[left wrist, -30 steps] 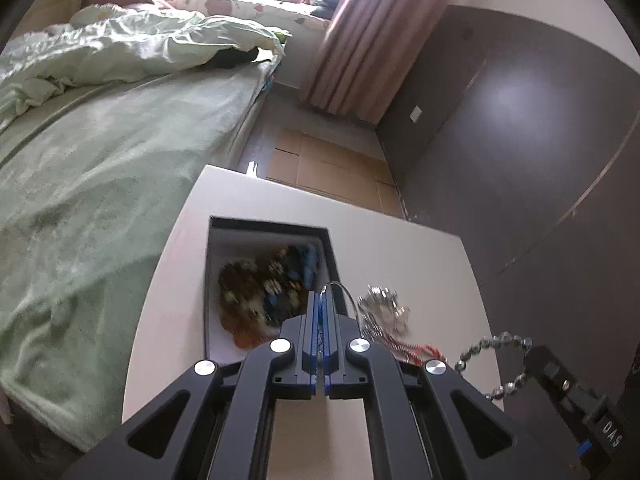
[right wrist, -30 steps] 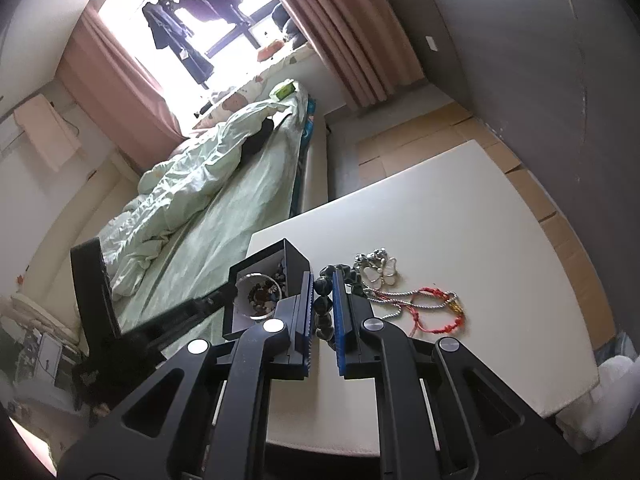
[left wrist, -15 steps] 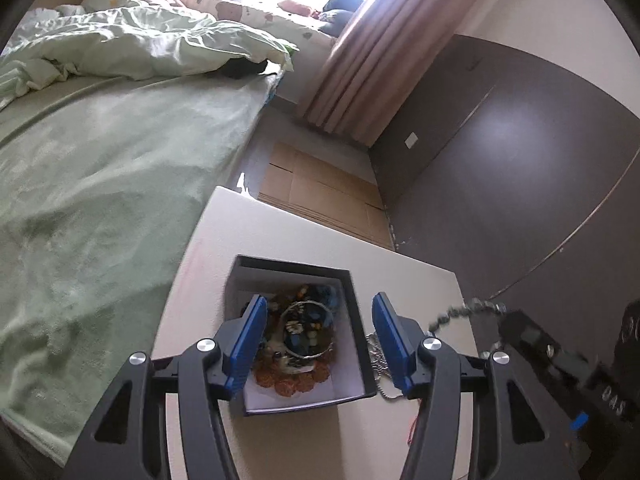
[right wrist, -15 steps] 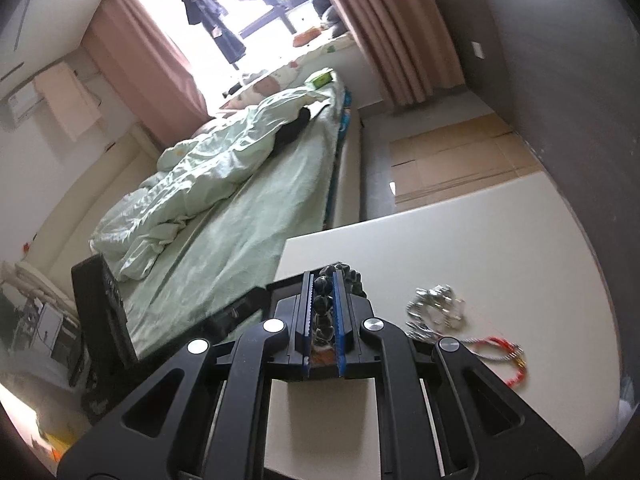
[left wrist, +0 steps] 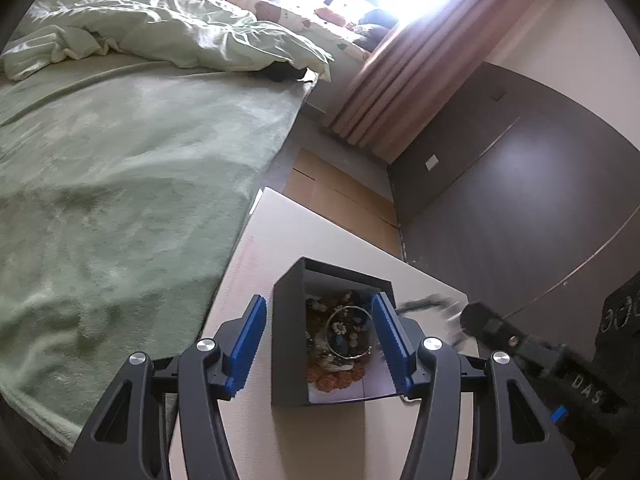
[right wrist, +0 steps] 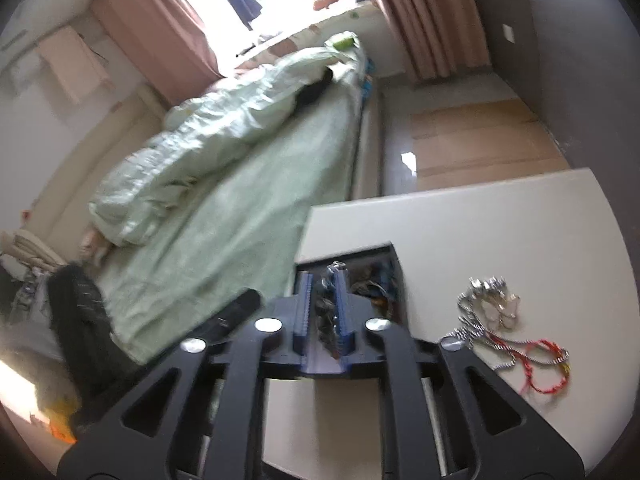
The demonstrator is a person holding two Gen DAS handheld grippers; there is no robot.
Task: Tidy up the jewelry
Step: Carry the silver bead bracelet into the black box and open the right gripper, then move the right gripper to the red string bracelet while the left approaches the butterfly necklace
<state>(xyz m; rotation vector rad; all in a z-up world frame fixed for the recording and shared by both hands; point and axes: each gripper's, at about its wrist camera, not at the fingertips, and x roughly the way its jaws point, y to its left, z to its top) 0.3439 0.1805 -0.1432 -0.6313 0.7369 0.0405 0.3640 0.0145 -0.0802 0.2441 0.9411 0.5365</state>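
Note:
A dark open jewelry box [left wrist: 289, 320] stands on the white table [left wrist: 332, 436] and holds several bracelets, with a thin metal bangle [left wrist: 347, 332] on top. My left gripper [left wrist: 318, 324] is open and empty, its blue pads either side of the box. My right gripper [right wrist: 323, 300] is shut on a dark beaded bracelet [right wrist: 325, 320] and holds it above the box [right wrist: 390, 254]. It also shows blurred in the left wrist view [left wrist: 424, 304]. A silver piece [right wrist: 490, 300] and a red cord bracelet [right wrist: 536, 364] lie on the table to the right.
A bed with a green cover [left wrist: 120, 200] runs along the table's left edge. A dark wall [left wrist: 520, 200] stands to the right. Cardboard sheets [right wrist: 480, 140] lie on the floor beyond the table.
My left gripper opened and let the bangle drop into the box, then came closer around it. My right gripper carried the beaded bracelet from the table's right side to over the box.

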